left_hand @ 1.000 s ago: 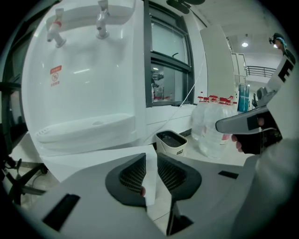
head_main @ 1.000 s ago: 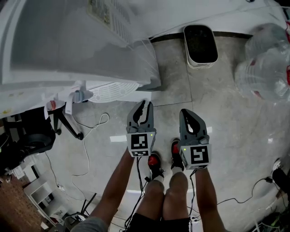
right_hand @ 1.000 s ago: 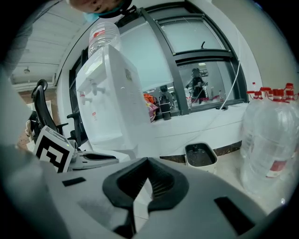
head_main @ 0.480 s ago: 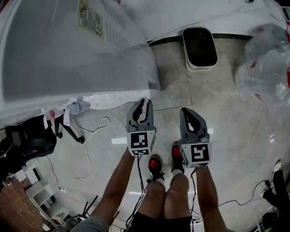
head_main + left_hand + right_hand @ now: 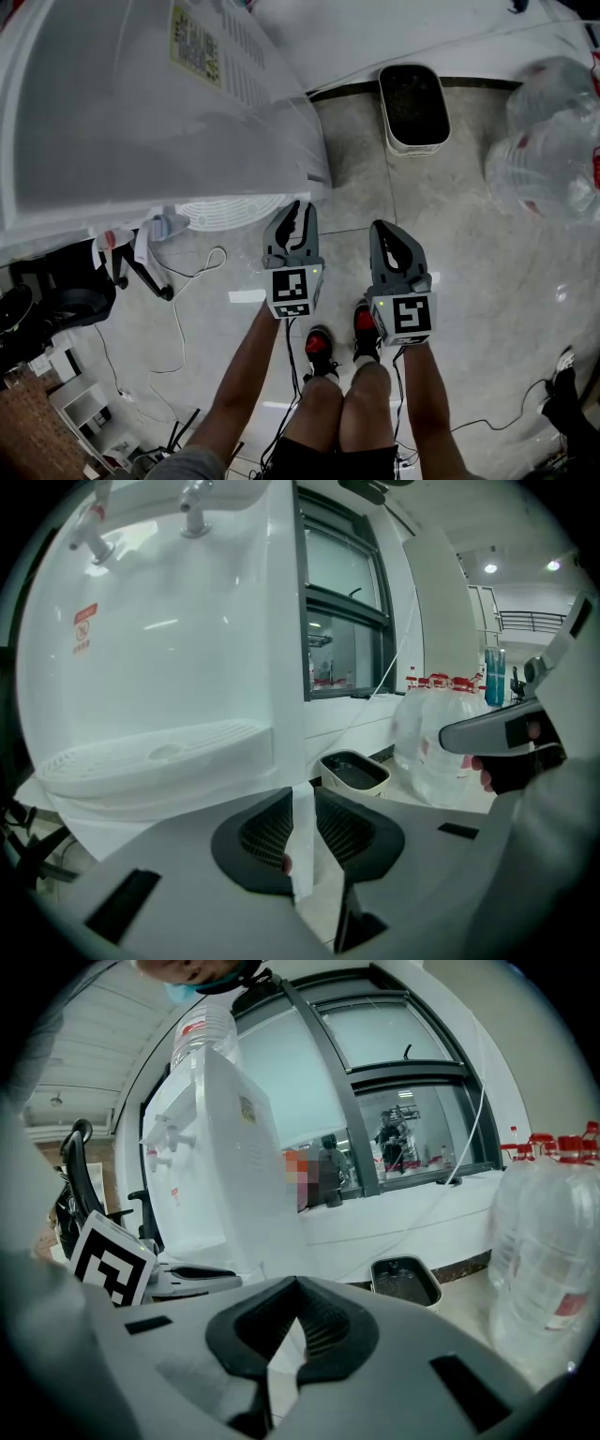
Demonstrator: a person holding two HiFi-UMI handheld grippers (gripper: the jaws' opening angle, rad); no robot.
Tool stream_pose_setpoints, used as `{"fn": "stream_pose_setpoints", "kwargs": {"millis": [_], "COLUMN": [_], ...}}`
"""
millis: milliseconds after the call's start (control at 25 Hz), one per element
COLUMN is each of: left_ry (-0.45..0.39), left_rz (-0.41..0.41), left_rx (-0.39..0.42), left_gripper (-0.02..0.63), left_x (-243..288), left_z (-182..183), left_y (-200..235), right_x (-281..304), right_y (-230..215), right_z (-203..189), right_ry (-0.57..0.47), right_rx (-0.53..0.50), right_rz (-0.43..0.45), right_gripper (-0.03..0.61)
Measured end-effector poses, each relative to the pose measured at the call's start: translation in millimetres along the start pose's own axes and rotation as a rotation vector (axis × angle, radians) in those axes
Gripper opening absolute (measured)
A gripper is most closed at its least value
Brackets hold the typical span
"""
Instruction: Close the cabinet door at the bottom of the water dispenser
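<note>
Standing in a pair of red-trimmed shoes (image 5: 319, 339), a person holds the left gripper (image 5: 298, 211) and right gripper (image 5: 384, 232) out side by side. Over the last second both have been carried a little nearer to the water dispenser (image 5: 141, 112). It now fills more of the head view, and the label (image 5: 199, 42) on its side shows more fully. The left gripper's jaws stand slightly apart with nothing between them, just as a second ago, while the right gripper's jaws are pressed together at the tips, empty. The left gripper now sits just short of the drip tray (image 5: 230, 202) at the dispenser's front corner and touches nothing. The cabinet door, at the foot of the dispenser below that tray, shows in no view: the machine's own top hides it from above, and the gripper bodies block it in the gripper views. This looks like the approach only, with the closing push still to come and a downward reach likely needed. Counted: two grippers, two shoes, one dispenser with two taps (image 5: 92, 538) and one drip tray, one white cable (image 5: 179, 314) looped on the floor, one black bin (image 5: 413, 142) by the wall, and at least two large clear bottles (image 5: 548, 141) off to the right.
</note>
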State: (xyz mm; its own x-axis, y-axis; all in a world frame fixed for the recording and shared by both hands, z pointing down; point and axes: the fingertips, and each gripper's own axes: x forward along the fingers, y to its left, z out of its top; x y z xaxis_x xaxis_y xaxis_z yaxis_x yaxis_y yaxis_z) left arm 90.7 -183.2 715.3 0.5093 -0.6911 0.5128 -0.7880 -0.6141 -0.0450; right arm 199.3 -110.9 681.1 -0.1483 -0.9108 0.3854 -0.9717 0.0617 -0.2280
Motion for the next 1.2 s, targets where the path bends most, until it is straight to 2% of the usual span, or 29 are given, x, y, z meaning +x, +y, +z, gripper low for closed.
{"fn": "stream_pose_setpoints", "kwargs": {"millis": [680, 920, 1200], "left_ry": [0.008, 0.015, -0.018], "left_rz": [-0.021, -0.039, -0.035], "left_rx": [0.033, 0.03, 0.016], "left_gripper": [0.094, 0.094, 0.094], "left_x": [-3, -36, -88], "left_z": [15, 43, 105], "left_y": [-9, -23, -35], "right_x": [-13, -42, -78], "right_y": [-4, 3, 13], "right_z": [14, 48, 113], "right_ry": [0.001, 0.015, 0.015], "right_rx": [0.0, 0.002, -0.037], "right_rz": [-0.025, -0.033, -0.021], "right_gripper": [0.015, 0.015, 0.015]}}
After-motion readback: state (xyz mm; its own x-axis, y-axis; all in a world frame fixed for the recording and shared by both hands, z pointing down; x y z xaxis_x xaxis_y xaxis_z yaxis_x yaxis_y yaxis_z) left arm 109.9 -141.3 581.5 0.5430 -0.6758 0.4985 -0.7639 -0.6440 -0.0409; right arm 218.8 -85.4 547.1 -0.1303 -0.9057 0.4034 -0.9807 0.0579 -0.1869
